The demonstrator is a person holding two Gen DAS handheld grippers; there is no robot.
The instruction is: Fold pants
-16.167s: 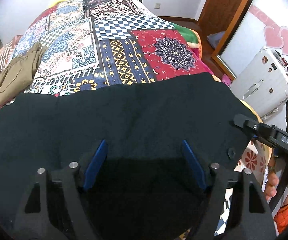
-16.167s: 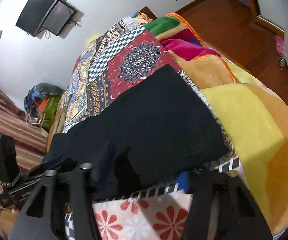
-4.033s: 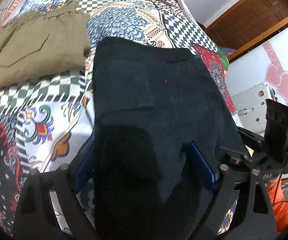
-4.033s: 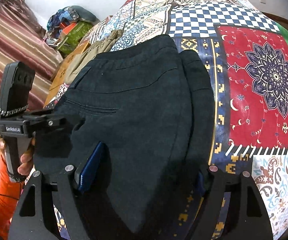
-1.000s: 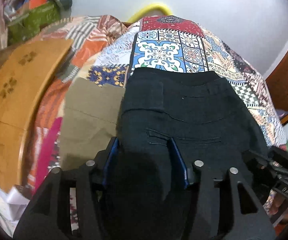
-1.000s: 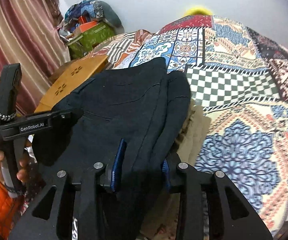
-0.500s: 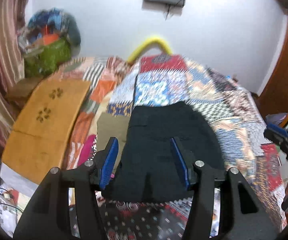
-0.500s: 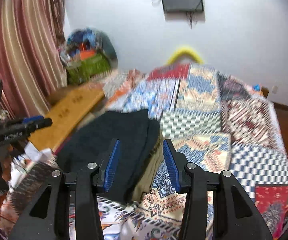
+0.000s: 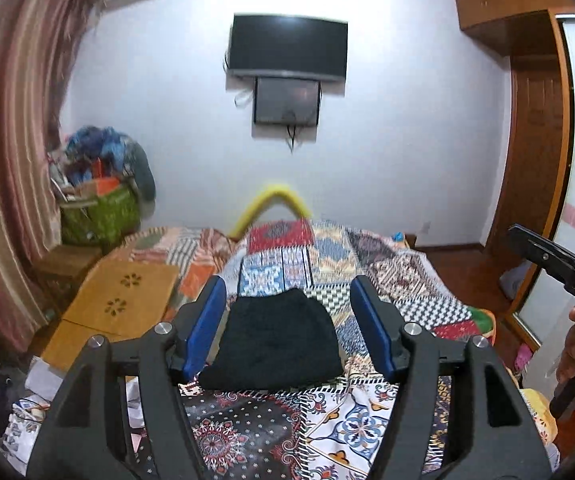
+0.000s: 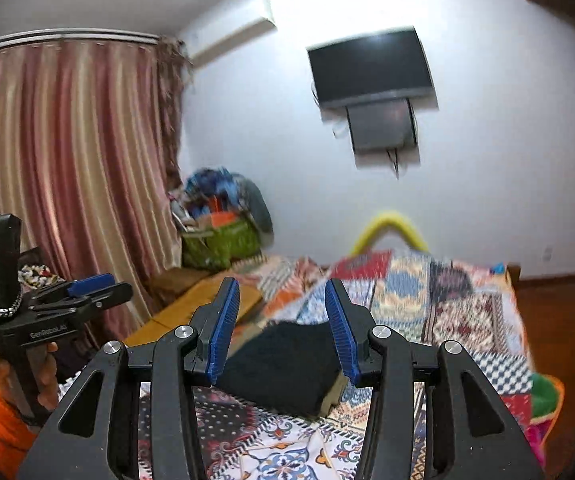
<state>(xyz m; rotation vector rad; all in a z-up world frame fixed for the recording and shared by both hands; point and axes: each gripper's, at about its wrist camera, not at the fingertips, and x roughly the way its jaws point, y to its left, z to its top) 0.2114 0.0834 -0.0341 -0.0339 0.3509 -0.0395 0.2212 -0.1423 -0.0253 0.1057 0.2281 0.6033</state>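
The folded black pants (image 9: 275, 344) lie on the patchwork bedspread (image 9: 407, 292), stacked on a folded olive pair whose edge (image 10: 333, 396) shows at the near right corner. My left gripper (image 9: 287, 282) hangs in the air well back from and above the stack. Its jaws are opening and nothing is between the blue pads. My right gripper (image 10: 280, 284) is also raised and away from the black pants (image 10: 283, 364), open and holding nothing. The left gripper (image 10: 107, 286) shows at the left of the right wrist view, held in a hand.
A light wooden folding table (image 9: 119, 304) lies left of the bed. A green bag heaped with clothes (image 9: 99, 216) stands by the striped curtain (image 10: 67, 160). A TV (image 9: 287, 48) hangs on the far wall, and a wooden wardrobe frame (image 9: 535, 160) stands at the right.
Both grippers have let go of the black pants and pulled back and up, so the stack now looks small and far. The left jaws have spread wider.
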